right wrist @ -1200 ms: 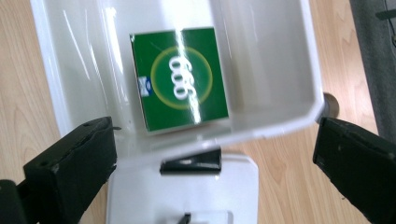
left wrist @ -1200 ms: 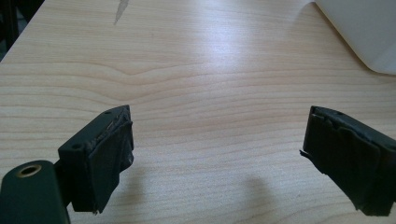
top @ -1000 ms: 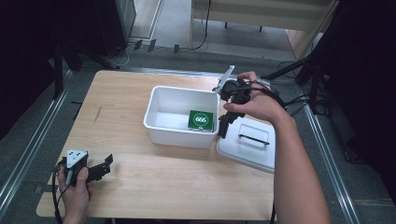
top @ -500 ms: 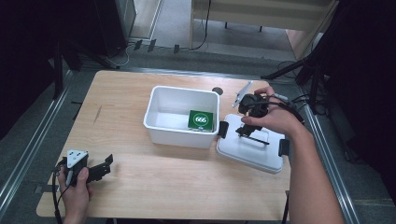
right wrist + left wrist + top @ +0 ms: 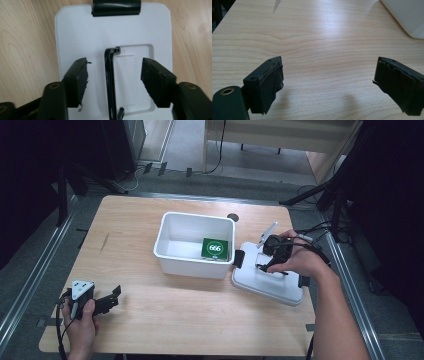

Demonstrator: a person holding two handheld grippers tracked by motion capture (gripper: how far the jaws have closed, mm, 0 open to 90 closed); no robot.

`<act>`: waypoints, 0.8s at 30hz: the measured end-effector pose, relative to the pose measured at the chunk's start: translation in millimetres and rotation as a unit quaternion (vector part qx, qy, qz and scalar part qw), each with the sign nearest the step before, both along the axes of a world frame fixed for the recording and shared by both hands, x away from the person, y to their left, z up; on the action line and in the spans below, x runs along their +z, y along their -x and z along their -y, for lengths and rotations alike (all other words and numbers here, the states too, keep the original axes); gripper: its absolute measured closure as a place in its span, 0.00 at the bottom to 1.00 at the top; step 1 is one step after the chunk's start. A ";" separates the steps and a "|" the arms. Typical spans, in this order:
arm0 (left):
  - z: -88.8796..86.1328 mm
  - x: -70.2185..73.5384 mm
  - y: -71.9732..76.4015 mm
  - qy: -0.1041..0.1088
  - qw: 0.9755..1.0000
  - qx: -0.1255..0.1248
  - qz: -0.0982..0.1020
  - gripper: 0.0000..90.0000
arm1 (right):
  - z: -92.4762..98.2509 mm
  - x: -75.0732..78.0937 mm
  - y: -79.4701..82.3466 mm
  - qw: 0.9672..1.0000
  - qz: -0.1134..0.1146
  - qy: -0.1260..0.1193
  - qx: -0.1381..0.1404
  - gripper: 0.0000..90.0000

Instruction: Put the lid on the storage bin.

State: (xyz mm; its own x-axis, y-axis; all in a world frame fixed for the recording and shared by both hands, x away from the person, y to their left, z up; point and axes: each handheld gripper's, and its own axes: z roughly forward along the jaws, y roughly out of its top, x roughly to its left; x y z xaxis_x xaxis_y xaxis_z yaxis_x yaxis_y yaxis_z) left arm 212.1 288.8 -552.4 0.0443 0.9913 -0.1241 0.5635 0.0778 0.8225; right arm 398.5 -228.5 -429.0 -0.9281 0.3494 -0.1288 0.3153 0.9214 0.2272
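A white bin (image 5: 172, 261) stands mid-table with a green "666" packet (image 5: 215, 249) inside. To its right lies the white lid (image 5: 267, 282) (image 5: 75, 32), flat on the table, with a black clip (image 5: 116, 7) at its end and a raised black handle (image 5: 110, 82). My right gripper (image 5: 267, 265) (image 5: 113, 83) is open just over the lid, its jaws either side of the handle without touching it. My left gripper (image 5: 107, 301) (image 5: 327, 87) is open low over bare wood at the front left corner, holding nothing.
The wooden table (image 5: 165, 320) has metal rails along its sides. A corner of the bin (image 5: 409, 15) shows in the left gripper view. A small dark round spot (image 5: 233, 217) sits behind the bin. Cables trail from the right hand.
The right gripper came from above the bin's right rim down to the lid and now straddles its handle. The left gripper has stayed put.
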 end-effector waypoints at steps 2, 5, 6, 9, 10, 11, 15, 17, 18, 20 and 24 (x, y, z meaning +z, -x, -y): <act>-0.1 -0.1 -0.3 -0.001 1.000 -0.001 -0.001 0.10 | 3.3 -4.2 0.1 1.000 0.002 0.007 -0.001 0.51; 0.0 -0.1 -0.2 -0.001 1.000 -0.001 0.000 0.10 | 8.4 -10.1 0.4 1.000 -0.002 0.016 -0.002 0.57; -0.1 0.0 -0.2 0.000 1.000 -0.001 -0.001 0.10 | 9.9 -11.7 1.0 1.000 -0.003 0.016 -0.004 0.59; 0.1 -0.1 -0.3 -0.001 1.000 -0.001 0.000 0.10 | 14.2 -15.0 1.2 1.000 -0.002 0.017 -0.005 0.65; 0.1 -0.1 -0.3 -0.001 1.000 -0.001 0.000 0.10 | 14.2 -15.0 1.2 1.000 -0.002 0.017 -0.005 0.65; 0.2 0.0 -0.3 -0.001 1.000 -0.001 -0.001 0.10 | 15.2 -15.9 1.1 1.000 -0.004 0.017 -0.005 0.67; 0.2 -0.1 -0.2 -0.002 1.000 -0.001 0.000 0.10 | 18.7 -22.2 0.6 0.999 -0.004 0.035 -0.002 0.78; 0.4 0.0 -0.1 -0.002 1.000 -0.001 0.000 0.10 | 21.1 -23.8 -0.6 0.999 0.009 0.036 -0.005 0.86; 0.4 0.0 -0.1 -0.002 1.000 -0.001 0.000 0.10 | 22.1 -23.4 -1.2 0.999 0.015 0.034 -0.006 0.89; 0.3 -0.1 -0.1 -0.002 1.000 -0.001 0.000 0.10 | 24.0 -23.0 -2.0 0.999 0.026 0.031 -0.009 0.92; 0.2 -0.1 -0.2 -0.001 1.000 -0.001 -0.001 0.10 | 24.9 -24.1 -2.0 0.999 0.031 0.033 -0.008 0.91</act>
